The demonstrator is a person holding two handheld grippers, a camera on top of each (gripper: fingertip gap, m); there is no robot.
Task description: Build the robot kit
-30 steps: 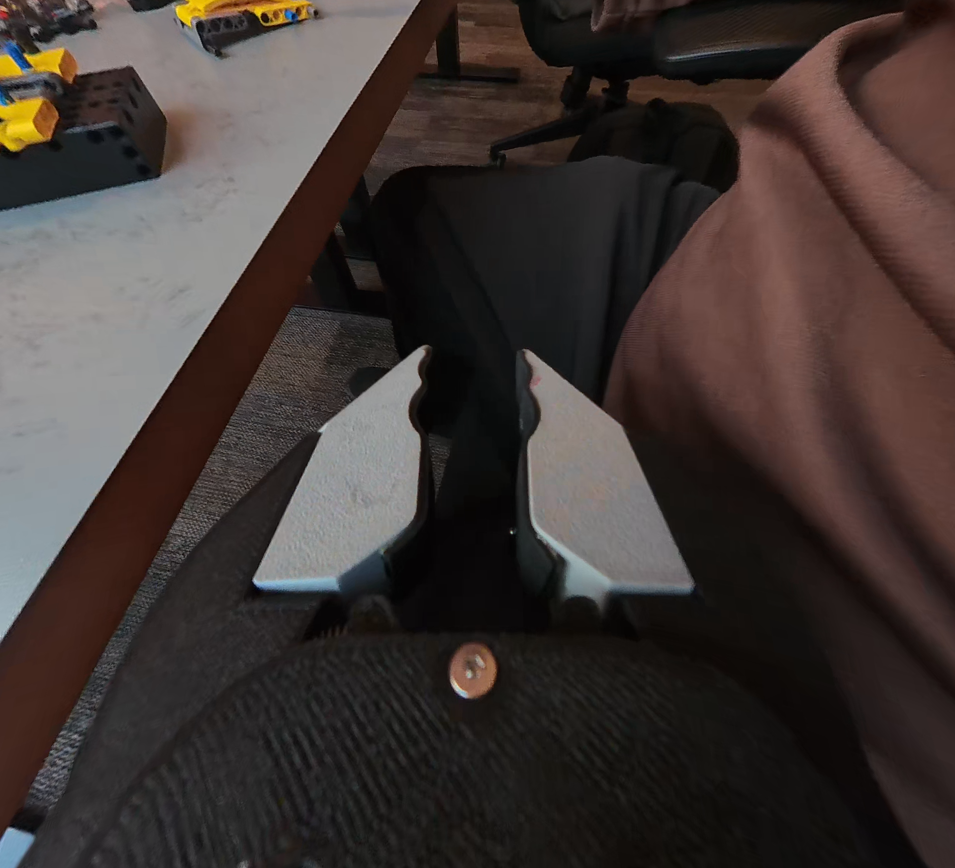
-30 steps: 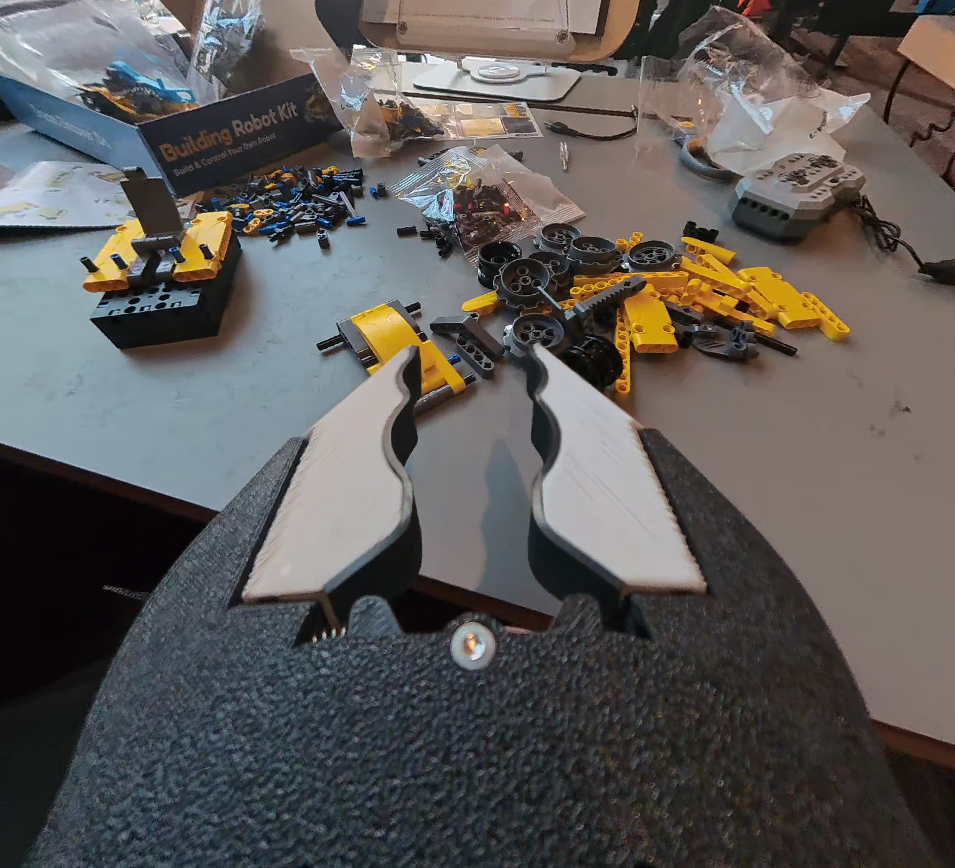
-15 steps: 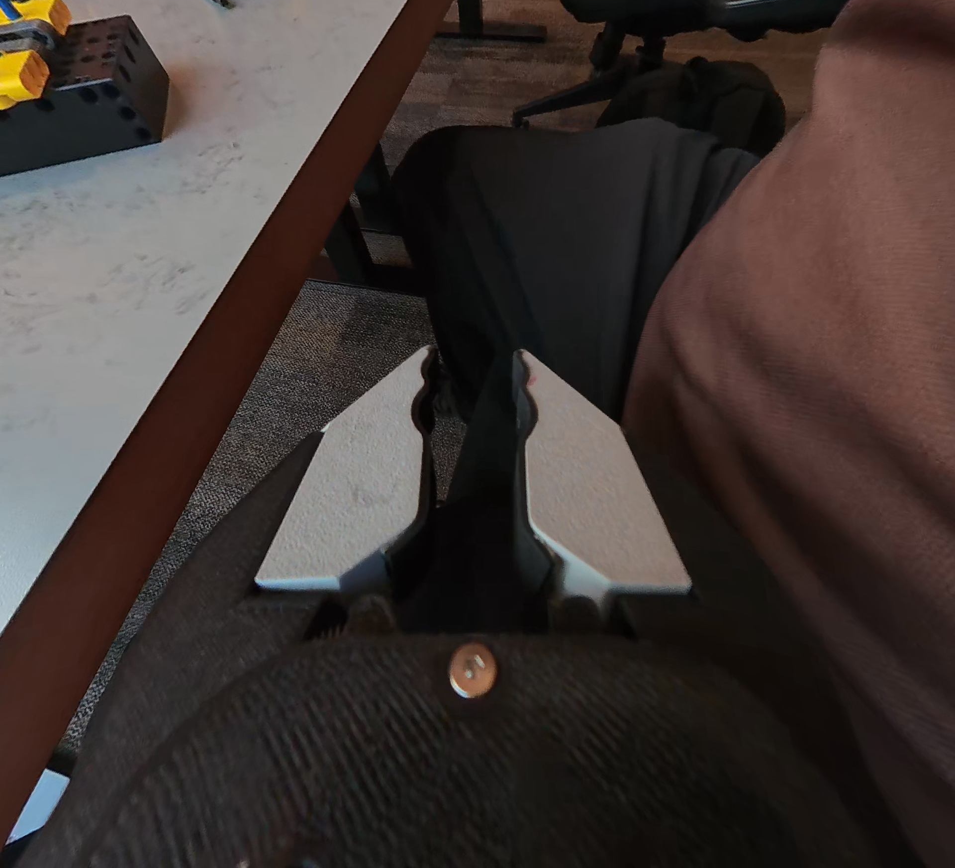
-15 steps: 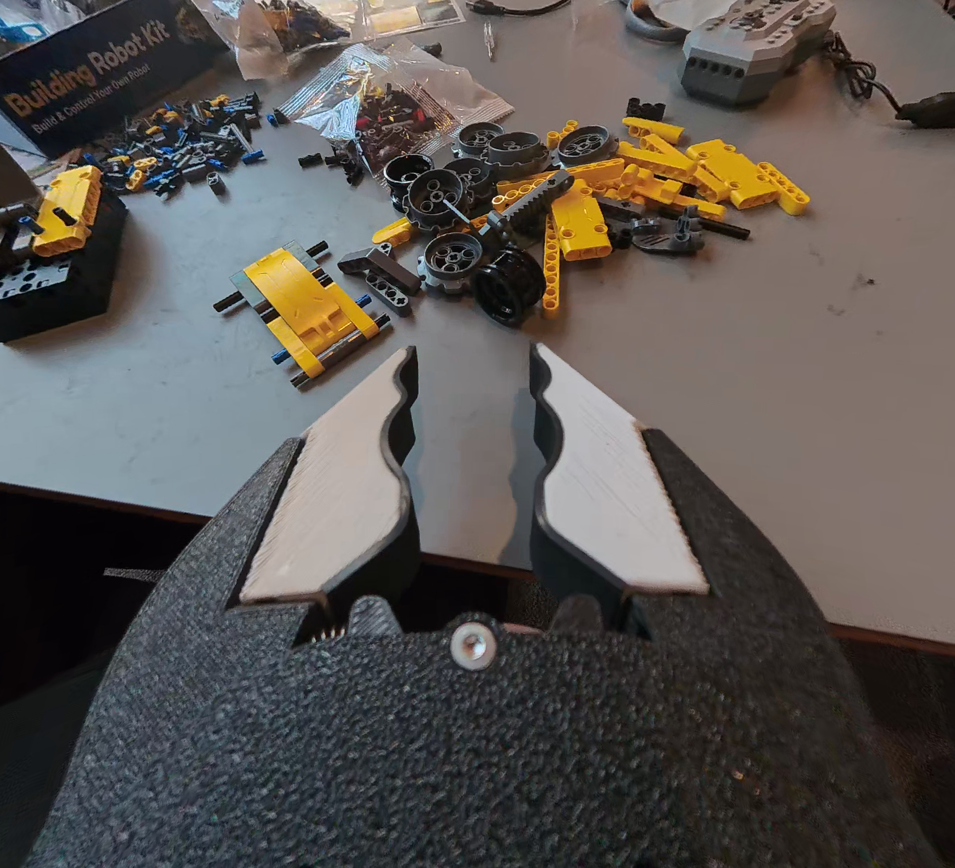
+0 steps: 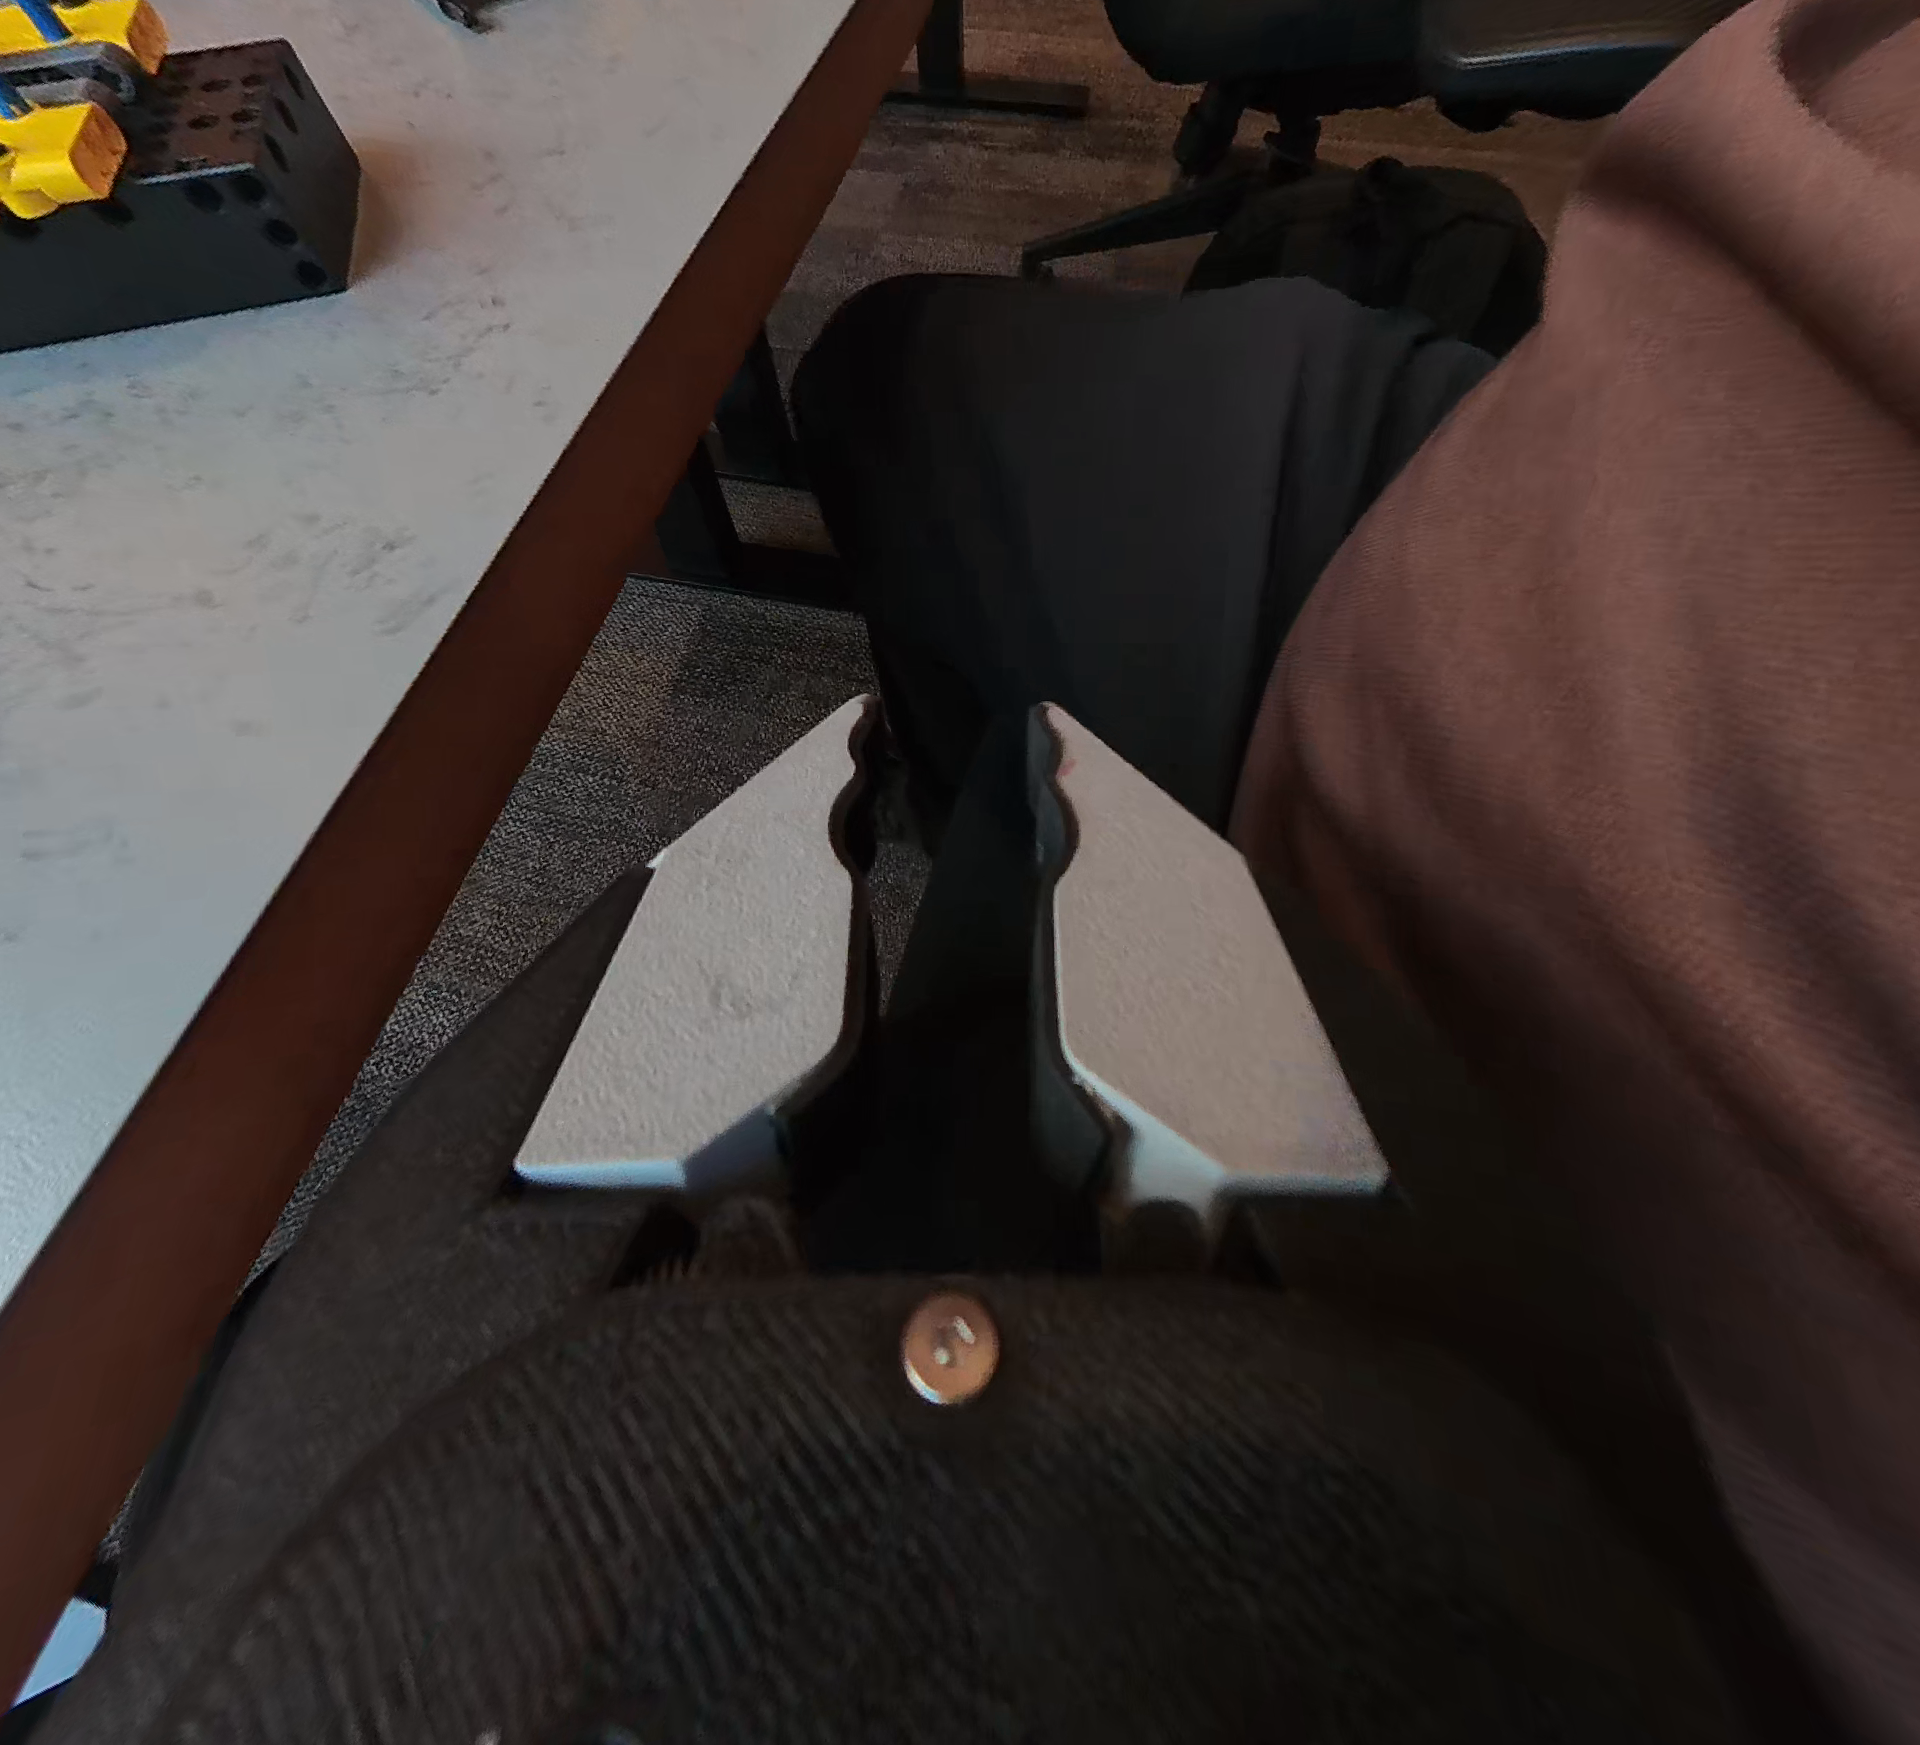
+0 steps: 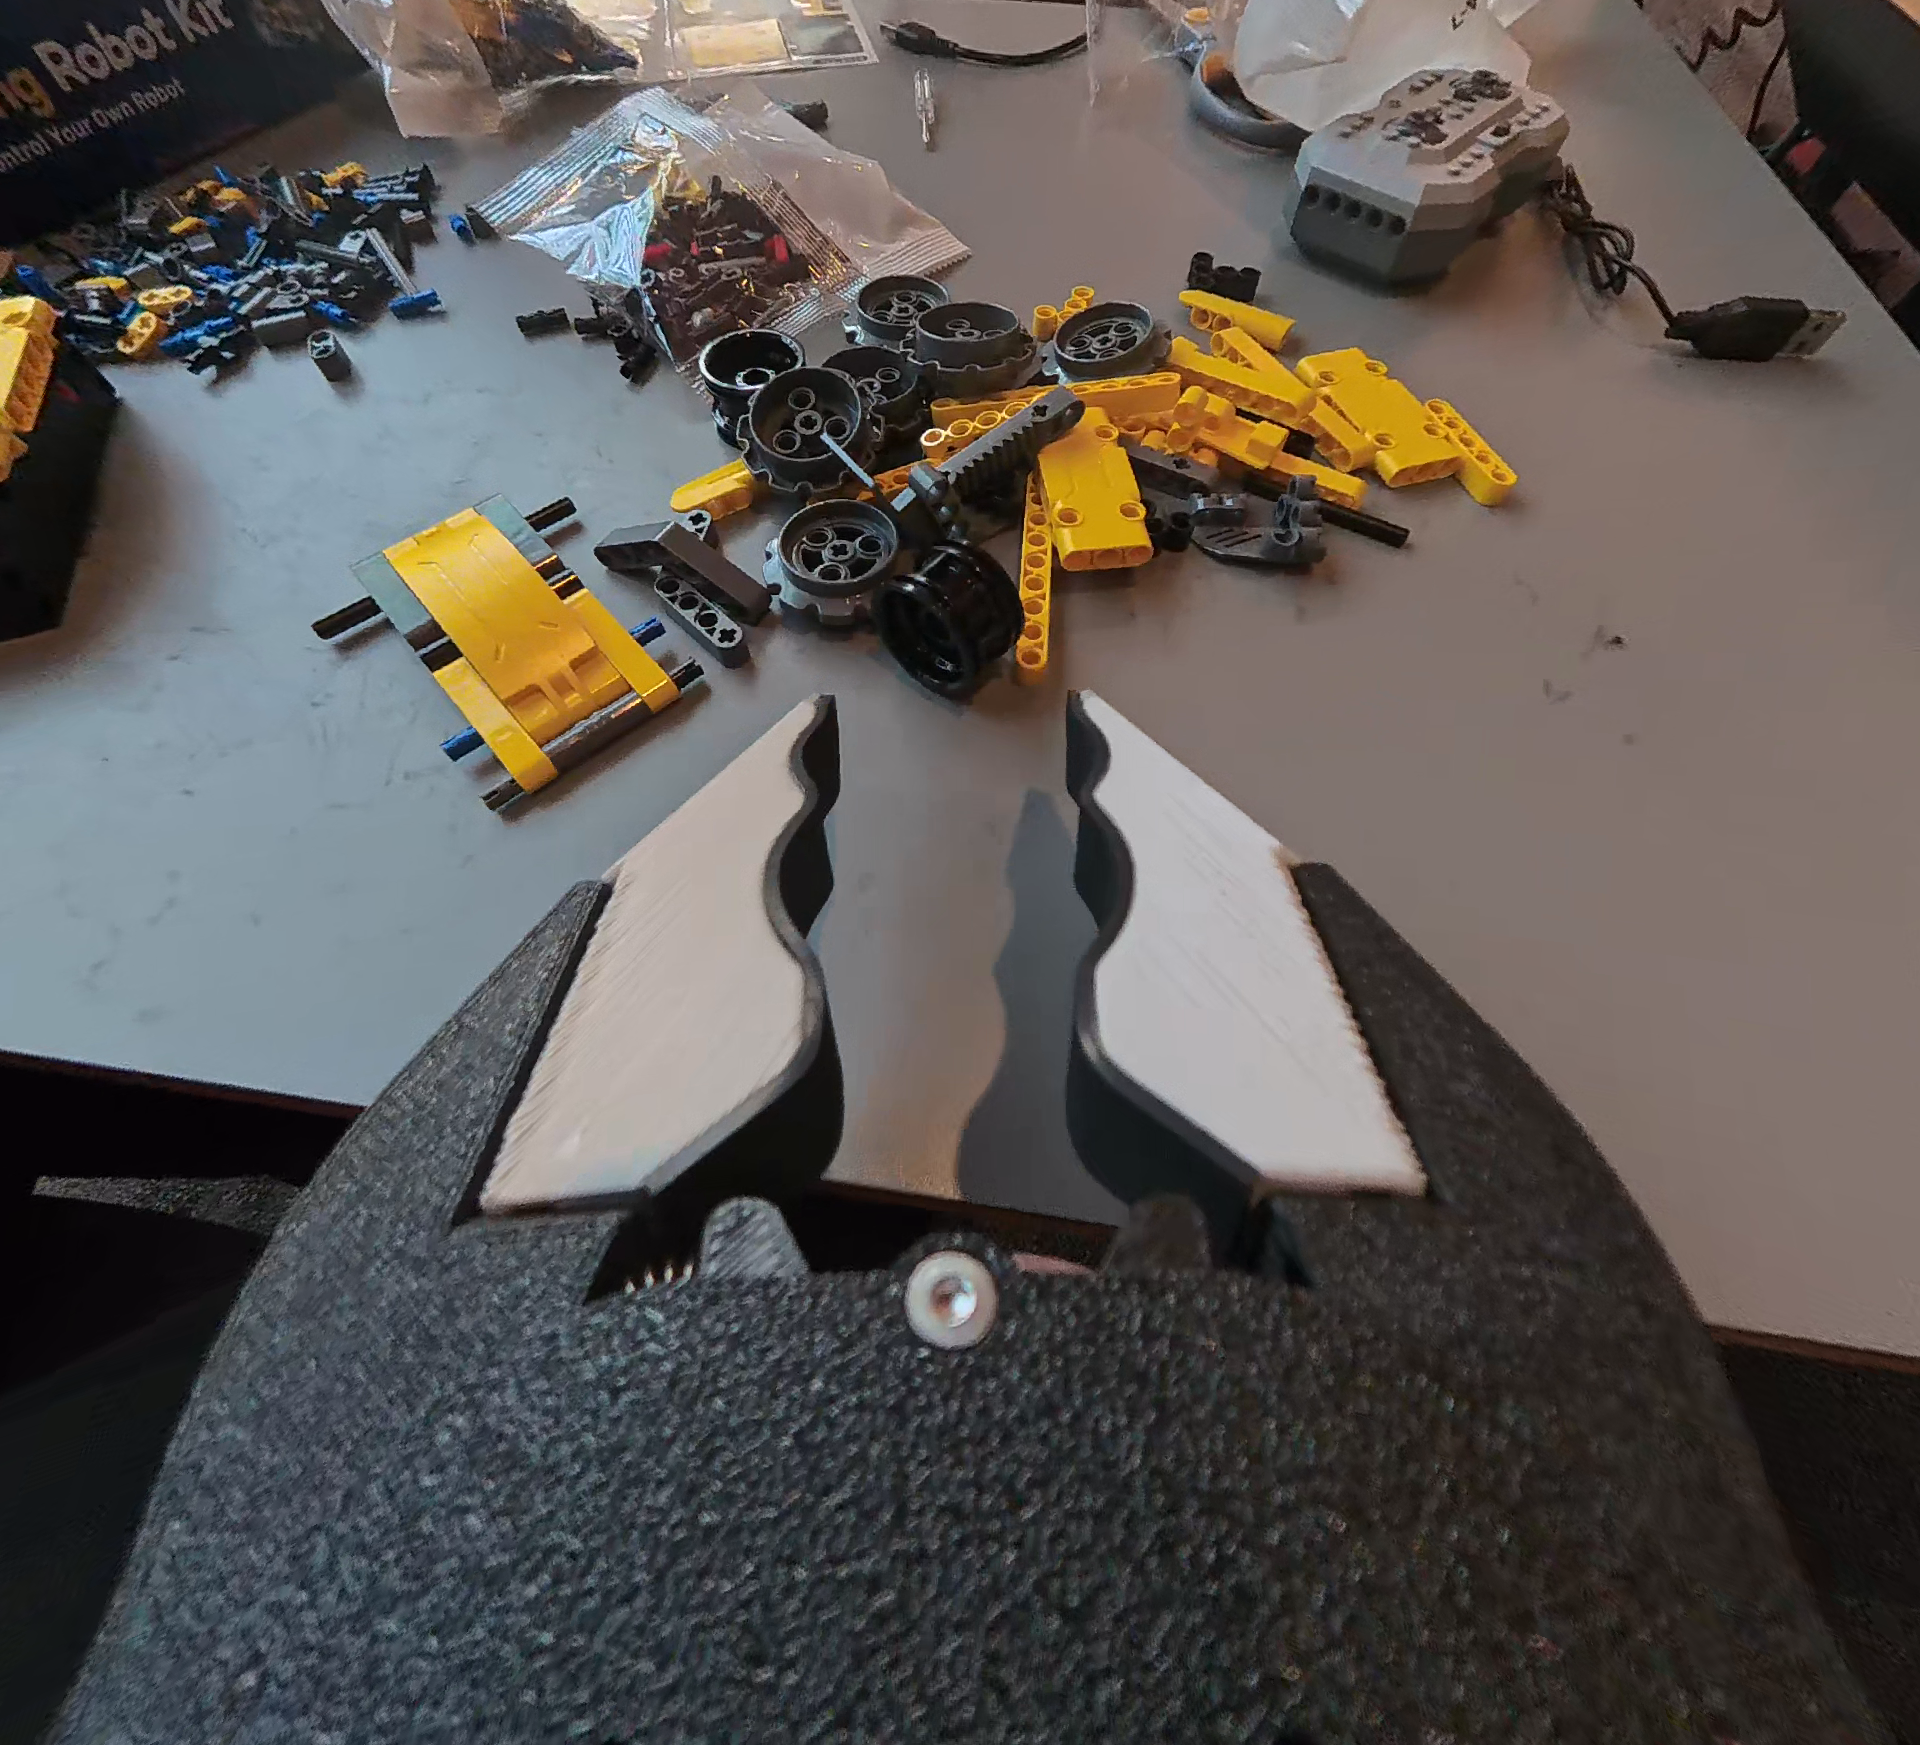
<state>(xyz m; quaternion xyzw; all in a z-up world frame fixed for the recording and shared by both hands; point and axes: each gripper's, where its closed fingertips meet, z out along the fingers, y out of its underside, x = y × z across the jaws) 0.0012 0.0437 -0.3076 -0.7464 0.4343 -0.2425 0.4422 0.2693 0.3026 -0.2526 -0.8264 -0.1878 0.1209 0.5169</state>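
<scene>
Right tool [image 6: 951, 719] gapes empty above counter [image 6: 1455, 864] near black wheel [image 6: 951, 620]; left tool [image 5: 951, 729], parted, empty, hangs beside counter edge over dark trousers [image 5: 1091, 500].

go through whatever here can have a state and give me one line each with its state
left gripper: open, empty, held off the table edge above a dark trouser leg
right gripper: open, empty, over the near table edge
clear plastic bag of small black parts: torn open, lying flat
yellow curved panel assembly on black axles: partly built, flat on the table
glossy black wheel rim: tipped on its side
grey battery box with cable: USB plug lying loose, unplugged
</scene>
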